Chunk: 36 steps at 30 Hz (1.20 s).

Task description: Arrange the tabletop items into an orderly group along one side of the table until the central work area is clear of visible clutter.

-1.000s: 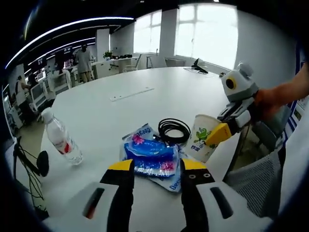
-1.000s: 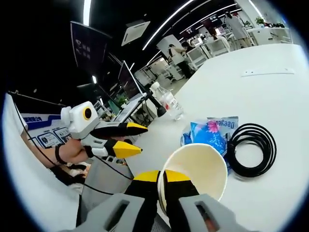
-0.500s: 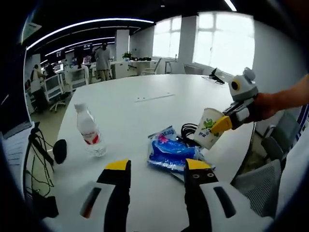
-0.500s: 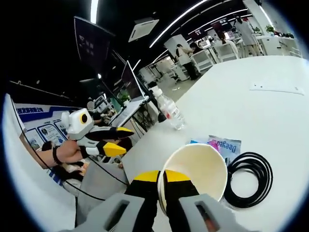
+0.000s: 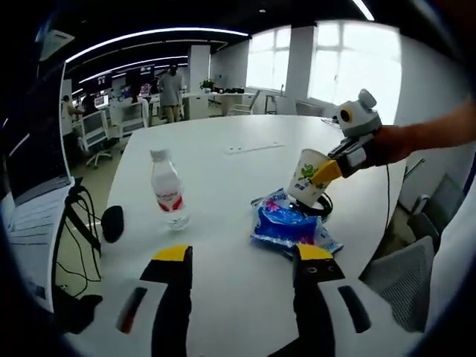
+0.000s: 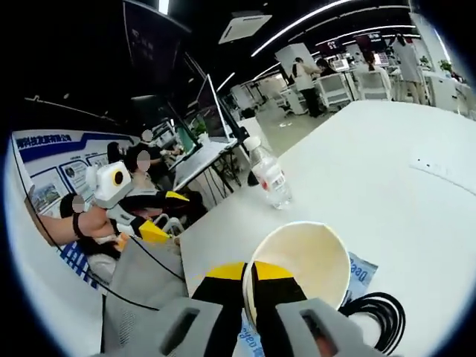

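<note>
My right gripper (image 6: 249, 272) is shut on the rim of a white paper cup (image 6: 301, 260), held in the air above the table. In the left gripper view the same cup (image 5: 306, 177), with a green print, hangs over a black coiled cable (image 5: 325, 206) and a blue snack packet (image 5: 286, 225). My left gripper (image 5: 239, 257) stands open above the white table (image 5: 223, 171), nothing between its fingers. A clear water bottle (image 5: 169, 190) with a red label stands upright to its left; it also shows past the cup as the bottle (image 6: 269, 176). The cable (image 6: 375, 318) peeks out below the cup.
A black microphone with cables (image 5: 108, 223) sits beyond the table's left edge. A flat white strip (image 5: 253, 147) lies farther along the table. Office chairs (image 5: 405, 260), desks and standing people (image 5: 172, 85) surround the table.
The right gripper has lifted the cup higher above the cable and packet. The left gripper's camera has swung left and back, so the bottle now sits nearer the middle of its view.
</note>
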Each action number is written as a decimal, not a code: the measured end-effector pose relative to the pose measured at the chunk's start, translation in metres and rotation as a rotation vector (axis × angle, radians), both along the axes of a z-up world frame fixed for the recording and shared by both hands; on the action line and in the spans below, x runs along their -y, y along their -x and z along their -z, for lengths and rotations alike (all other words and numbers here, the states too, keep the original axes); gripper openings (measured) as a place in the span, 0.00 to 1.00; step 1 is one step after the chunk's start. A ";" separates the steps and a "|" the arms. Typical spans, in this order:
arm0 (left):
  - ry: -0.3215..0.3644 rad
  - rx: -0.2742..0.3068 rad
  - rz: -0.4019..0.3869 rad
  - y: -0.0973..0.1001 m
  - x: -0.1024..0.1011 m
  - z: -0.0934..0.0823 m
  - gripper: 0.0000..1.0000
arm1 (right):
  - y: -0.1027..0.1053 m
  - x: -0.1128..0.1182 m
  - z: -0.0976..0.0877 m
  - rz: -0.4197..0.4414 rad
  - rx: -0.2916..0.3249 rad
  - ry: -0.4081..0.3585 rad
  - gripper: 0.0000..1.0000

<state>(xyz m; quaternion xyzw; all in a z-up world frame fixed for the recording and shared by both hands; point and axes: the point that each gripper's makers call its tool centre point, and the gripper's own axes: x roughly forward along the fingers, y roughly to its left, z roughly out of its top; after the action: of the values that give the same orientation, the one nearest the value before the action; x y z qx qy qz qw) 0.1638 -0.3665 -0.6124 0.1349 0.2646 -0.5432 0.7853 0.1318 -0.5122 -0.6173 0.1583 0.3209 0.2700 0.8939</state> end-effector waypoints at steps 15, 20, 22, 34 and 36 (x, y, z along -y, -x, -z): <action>0.006 -0.028 -0.026 -0.008 -0.022 0.006 0.56 | -0.031 -0.013 0.019 -0.108 -0.036 0.155 0.00; 0.013 -0.031 -0.030 -0.009 -0.024 0.006 0.56 | -0.038 -0.022 0.023 -0.165 -0.033 0.197 0.00; 0.013 -0.032 -0.027 -0.008 -0.024 0.007 0.56 | -0.045 -0.025 0.029 -0.193 -0.034 0.217 0.00; 0.022 -0.036 -0.007 -0.008 -0.021 0.004 0.59 | -0.067 -0.037 0.039 -0.297 -0.025 0.365 0.00; 0.024 -0.038 -0.009 -0.007 -0.022 0.005 0.59 | -0.074 -0.040 0.041 -0.316 -0.024 0.399 0.00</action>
<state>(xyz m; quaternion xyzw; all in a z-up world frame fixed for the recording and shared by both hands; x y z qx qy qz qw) 0.1711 -0.3443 -0.6174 0.1136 0.2737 -0.5451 0.7842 0.2057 -0.4723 -0.6583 -0.0701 0.3990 0.3361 0.8502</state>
